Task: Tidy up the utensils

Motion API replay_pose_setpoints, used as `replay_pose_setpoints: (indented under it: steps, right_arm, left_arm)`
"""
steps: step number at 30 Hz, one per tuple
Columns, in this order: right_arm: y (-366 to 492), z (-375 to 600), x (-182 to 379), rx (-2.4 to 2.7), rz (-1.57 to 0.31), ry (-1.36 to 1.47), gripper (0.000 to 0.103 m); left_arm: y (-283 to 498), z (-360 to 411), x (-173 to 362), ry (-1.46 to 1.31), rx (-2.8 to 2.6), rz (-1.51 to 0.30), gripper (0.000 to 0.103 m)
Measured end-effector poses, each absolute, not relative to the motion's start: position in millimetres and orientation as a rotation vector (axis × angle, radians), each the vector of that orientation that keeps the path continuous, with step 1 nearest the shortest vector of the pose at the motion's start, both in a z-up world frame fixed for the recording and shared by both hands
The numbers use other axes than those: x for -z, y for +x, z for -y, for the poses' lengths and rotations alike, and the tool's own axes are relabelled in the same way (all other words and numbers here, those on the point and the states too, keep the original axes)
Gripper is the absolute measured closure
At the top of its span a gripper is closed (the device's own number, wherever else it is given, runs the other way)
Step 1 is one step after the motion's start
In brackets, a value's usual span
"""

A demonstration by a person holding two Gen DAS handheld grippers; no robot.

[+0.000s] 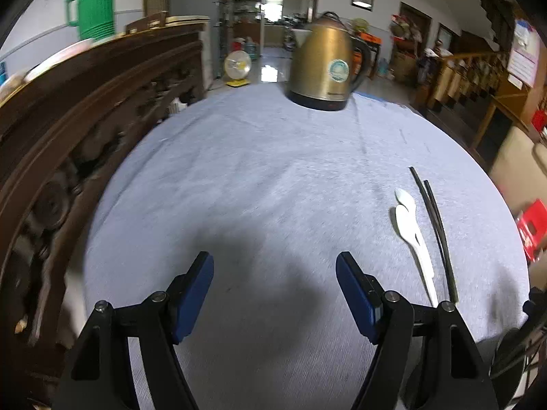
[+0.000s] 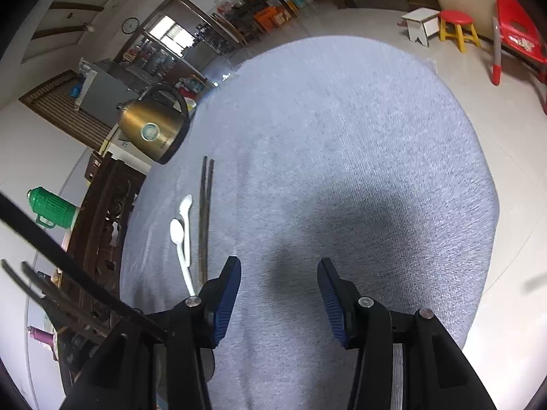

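Observation:
Two white spoons [image 1: 412,230] lie side by side on the grey cloth, with a pair of dark chopsticks [image 1: 436,225] just to their right. My left gripper [image 1: 274,261] is open and empty, above the cloth to the left of the spoons. In the right wrist view the spoons [image 2: 183,235] and chopsticks [image 2: 205,215] lie left of my right gripper [image 2: 279,266], which is open and empty over bare cloth.
A gold electric kettle [image 1: 324,65] stands at the far side of the cloth-covered table [image 1: 256,171]; it also shows in the right wrist view [image 2: 154,130]. A carved dark wooden bench [image 1: 68,130] runs along the left, with a green jug [image 1: 94,3] on it.

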State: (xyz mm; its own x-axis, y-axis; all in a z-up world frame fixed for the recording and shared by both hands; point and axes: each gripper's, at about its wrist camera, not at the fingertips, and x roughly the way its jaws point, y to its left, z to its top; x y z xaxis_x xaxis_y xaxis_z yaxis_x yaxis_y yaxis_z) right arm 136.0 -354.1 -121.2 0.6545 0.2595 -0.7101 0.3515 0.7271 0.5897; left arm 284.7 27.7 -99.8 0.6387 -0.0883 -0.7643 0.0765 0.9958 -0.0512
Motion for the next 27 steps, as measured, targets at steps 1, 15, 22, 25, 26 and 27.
replay_pose_setpoints:
  steps: [1,15,22,25,26,27]
  right_arm:
    - [138,354,125,0.059,-0.887,0.785,0.053]
    - [169,354,134,0.027,-0.908,0.765,0.053]
    - [182,351,140,0.006,-0.928,0.755,0.053]
    - [185,347,140,-0.002,-0.934,0.741,0.053]
    - [186,347,140,-0.004,-0.935,0.739,0.053]
    - [188,346,139,-0.006,-0.935,0.733,0.053]
  left_arm:
    - [291,-25,101,-0.014,0.111,-0.880,0.029]
    - [383,62,104,-0.015,0.443,-1.024,0.029]
    - [389,94,129,0.045,0.486,-1.116,0.029]
    - [388,100,136,0.035,0.511,-1.140,0.040]
    - [386,102,137,0.036,0.517,-1.145,0.044]
    - [385,104,139,0.041,0.525,-1.151,0.053]
